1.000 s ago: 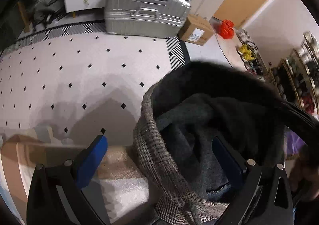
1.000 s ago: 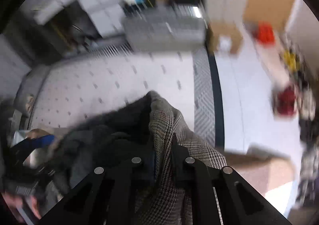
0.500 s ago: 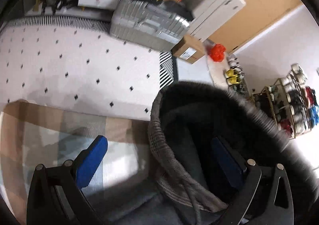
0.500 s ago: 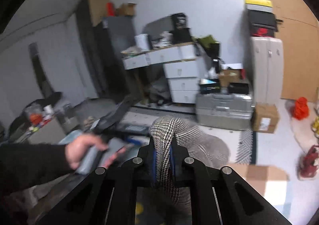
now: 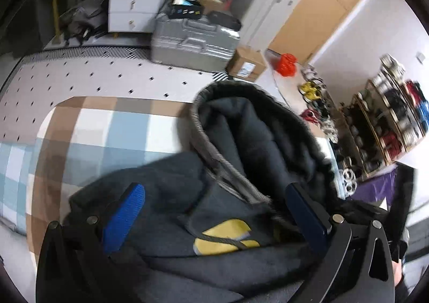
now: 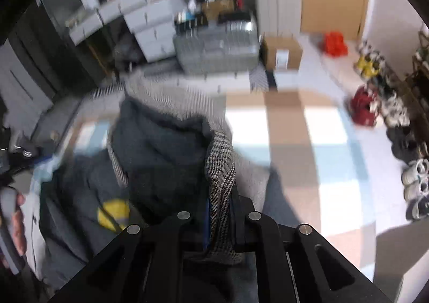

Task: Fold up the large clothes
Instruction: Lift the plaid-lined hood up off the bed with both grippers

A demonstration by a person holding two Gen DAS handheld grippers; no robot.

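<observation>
The right gripper (image 6: 220,211) is clamped on the checked edge of 1 dark coat (image 6: 163,142), probably lifting that edge to carry it over as a fold. The coat lies on the checked blanket (image 5: 112,126). The left gripper (image 5: 214,206) stands wide open over the coat's lining, pinching nothing. 2 grippers, 1 garment, as far as blur allows.

Left gripper (image 5: 214,211): jaws wide apart, angled downward, pads clear of any grip. Right gripper (image 6: 218,220): angled steeply downward, jaws nearly closed, clamping a fold of coat (image 6: 221,169). Fingers (image 6: 18,225) visible at frame edge.
</observation>
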